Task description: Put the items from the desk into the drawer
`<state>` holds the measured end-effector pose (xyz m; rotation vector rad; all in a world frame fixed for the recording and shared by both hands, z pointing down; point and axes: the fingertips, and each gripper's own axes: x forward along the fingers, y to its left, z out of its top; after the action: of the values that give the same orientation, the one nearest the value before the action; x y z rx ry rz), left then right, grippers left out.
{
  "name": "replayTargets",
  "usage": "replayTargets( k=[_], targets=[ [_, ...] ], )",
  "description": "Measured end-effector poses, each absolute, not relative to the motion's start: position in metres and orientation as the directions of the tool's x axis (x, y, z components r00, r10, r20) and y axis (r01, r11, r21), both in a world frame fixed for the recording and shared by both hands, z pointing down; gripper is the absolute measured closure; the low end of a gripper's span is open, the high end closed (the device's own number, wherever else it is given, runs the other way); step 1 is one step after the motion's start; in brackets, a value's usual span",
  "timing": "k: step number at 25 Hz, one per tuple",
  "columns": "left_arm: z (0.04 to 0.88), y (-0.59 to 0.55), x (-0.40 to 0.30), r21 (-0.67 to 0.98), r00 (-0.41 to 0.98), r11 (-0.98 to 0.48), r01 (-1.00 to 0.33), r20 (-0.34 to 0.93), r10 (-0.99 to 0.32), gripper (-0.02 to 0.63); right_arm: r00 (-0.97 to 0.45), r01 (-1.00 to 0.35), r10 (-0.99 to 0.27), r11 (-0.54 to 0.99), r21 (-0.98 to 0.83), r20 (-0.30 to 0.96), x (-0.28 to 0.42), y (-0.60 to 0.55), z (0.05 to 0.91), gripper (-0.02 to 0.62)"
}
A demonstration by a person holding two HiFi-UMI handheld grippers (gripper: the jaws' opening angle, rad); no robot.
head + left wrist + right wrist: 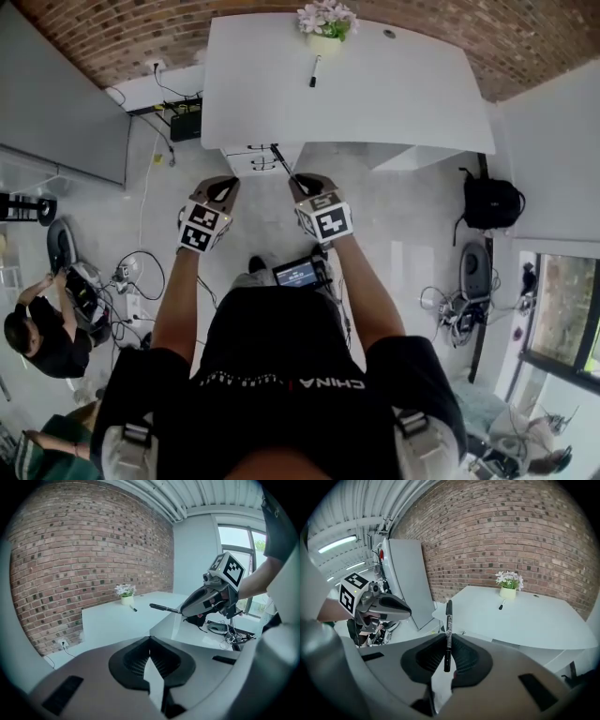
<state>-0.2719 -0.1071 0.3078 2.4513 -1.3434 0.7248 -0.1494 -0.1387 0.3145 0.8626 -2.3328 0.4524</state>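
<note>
Right gripper (448, 657) is clamping a black pen (448, 630), with the jaws closed snug on its lower end and the rest sticking out toward 11 o'clock in the head view. Left gripper (153, 663) is hanging beside it at 9 o'clock, jaws pressed together on nothing. I'd say we're mid-carry. The pen is hovering right by what looks like the drawer (251, 159), poking out under the desk (394, 94) edge at 12 o'clock, though I can't tell how far open it is. Next move is probably lowering the pen in and letting go. Farther back, a second pen (315, 71) is lying by the flower pot (326, 21), waiting its turn.
</note>
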Motion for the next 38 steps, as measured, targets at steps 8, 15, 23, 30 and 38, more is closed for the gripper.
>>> replayTargets(
  k=[8, 15, 23, 30, 38],
  targets=[
    [0.313, -0.096, -0.262, 0.003, 0.46, -0.546, -0.838, 0.543, -0.703, 0.594, -0.605, -0.666, -0.454, 0.739, -0.103, 0.654, -0.144, -0.124, 0.316, 0.549],
    [0.311, -0.099, -0.245, -0.006, 0.443, -0.536, -0.844, 0.552, -0.706, 0.594, -0.629, -0.651, -0.451, 0.751, -0.111, 0.633, -0.128, -0.128, 0.309, 0.549],
    [0.302, -0.103, -0.215, -0.046, 0.412, -0.527, -0.849, 0.567, -0.714, 0.594, -0.661, -0.616, -0.416, 0.776, -0.135, 0.624, -0.102, -0.136, 0.307, 0.549],
    [0.306, -0.101, -0.201, -0.086, 0.408, -0.538, -0.838, 0.556, -0.724, 0.594, -0.685, -0.585, -0.38, 0.795, -0.158, 0.622, -0.096, -0.133, 0.317, 0.549],
    [0.358, -0.115, -0.215, -0.114, 0.44, -0.635, -0.764, 0.627, -0.643, 0.594, -0.676, -0.592, -0.373, 0.789, -0.166, 0.636, -0.116, -0.14, 0.341, 0.549]
  ],
)
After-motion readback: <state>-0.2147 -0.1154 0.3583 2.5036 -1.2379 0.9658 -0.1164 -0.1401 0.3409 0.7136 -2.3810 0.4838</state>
